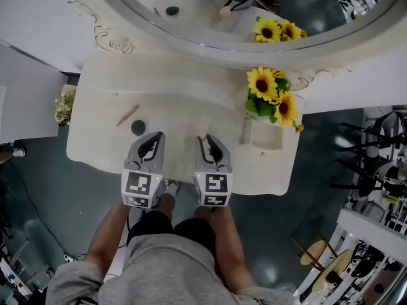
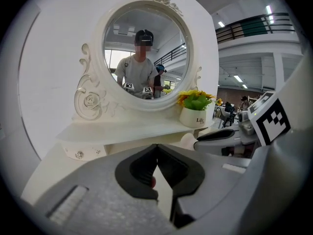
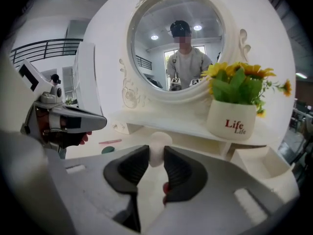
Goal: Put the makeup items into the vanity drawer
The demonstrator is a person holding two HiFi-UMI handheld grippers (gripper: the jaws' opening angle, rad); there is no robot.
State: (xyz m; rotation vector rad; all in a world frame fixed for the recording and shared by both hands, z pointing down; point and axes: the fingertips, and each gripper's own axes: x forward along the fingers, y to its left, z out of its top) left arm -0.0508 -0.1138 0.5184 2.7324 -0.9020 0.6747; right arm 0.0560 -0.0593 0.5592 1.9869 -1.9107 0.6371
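1. Head view: the vanity table (image 1: 184, 100) is seen from above. The left gripper (image 1: 156, 137) and right gripper (image 1: 205, 138) are recorded side by side over its near edge, lower centre. A pink stick (image 1: 128, 114) and a dark green round item (image 1: 138, 127) lie just beside each other on the top, left of centre. The open drawer (image 1: 262, 136) is noted right of centre, below the sunflower pot (image 1: 270, 97)
2. Left gripper view: the left gripper (image 2: 156, 147) is seen with jaws pressed together and nothing between them. The right gripper (image 2: 196, 142) is observed at right, a white rounded item (image 2: 188, 141) at its tip. The mirror (image 2: 117, 38) fills the upper centre
3. Right gripper view: the right gripper (image 3: 156, 152) is pinching the white rounded item (image 3: 157, 142) at its tips, centre frame. The pink stick (image 3: 110, 141) and dark green round item (image 3: 107, 150) are seen on the tabletop, left of centre. The drawer (image 3: 266, 161) stands open at lower right
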